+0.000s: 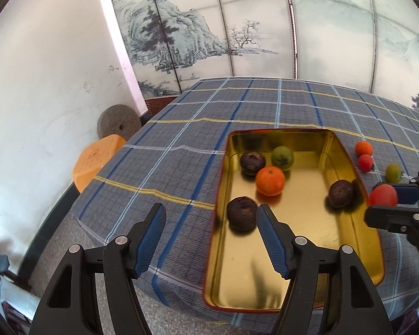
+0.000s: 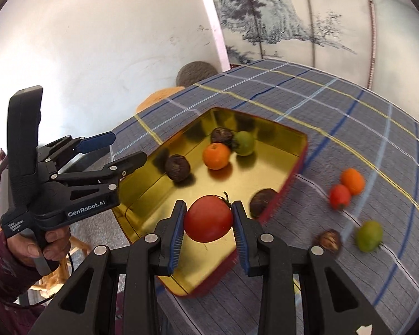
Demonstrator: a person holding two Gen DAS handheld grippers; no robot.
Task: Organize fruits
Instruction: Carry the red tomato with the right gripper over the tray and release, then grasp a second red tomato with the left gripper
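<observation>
Right wrist view: right gripper [image 2: 208,221] clamps red tomato [image 2: 208,218] above gold tin [image 2: 142,212]. Tin holds orange [image 2: 216,156], green fruit [image 2: 244,143], three dark fruits. Left gripper [image 1: 211,236] open, empty.

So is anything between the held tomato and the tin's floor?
Nothing visible. The right tool holds the tomato over a bare patch of the tin; the other fruit lie further in.

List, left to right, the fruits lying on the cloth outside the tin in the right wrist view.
Dark brown fruit → small red fruit → small orange fruit → green fruit.
</observation>
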